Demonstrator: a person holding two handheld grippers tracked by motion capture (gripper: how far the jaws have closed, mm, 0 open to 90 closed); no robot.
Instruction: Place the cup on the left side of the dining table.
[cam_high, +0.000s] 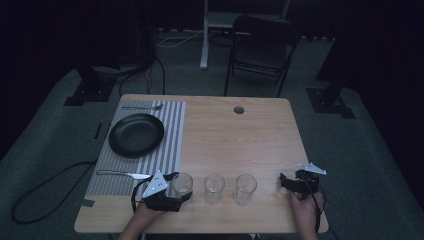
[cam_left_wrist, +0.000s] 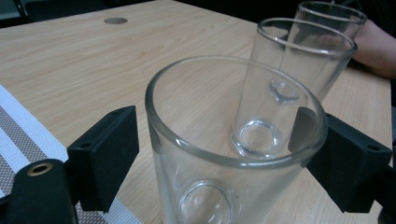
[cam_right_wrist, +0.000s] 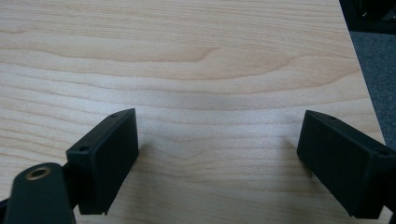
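Three clear glasses stand in a row near the table's front edge: the left glass (cam_high: 182, 182) (cam_left_wrist: 233, 154), the middle glass (cam_high: 214, 187) (cam_left_wrist: 299, 70) and the right glass (cam_high: 245, 188) (cam_left_wrist: 336, 18). My left gripper (cam_high: 178, 186) (cam_left_wrist: 217, 135) is open, its jaws on either side of the left glass. A gap shows between one jaw and the glass wall. My right gripper (cam_high: 286, 182) (cam_right_wrist: 217, 135) is open over bare wood at the front right, to the right of the row and apart from it.
A striped placemat (cam_high: 170, 150) on the left carries a black plate (cam_high: 115, 137), a fork (cam_high: 142, 107) behind it and a knife (cam_high: 122, 174) in front. The wooden table (cam_high: 235, 140) has a cable hole (cam_high: 239, 109). A folding chair (cam_high: 262, 45) stands beyond.
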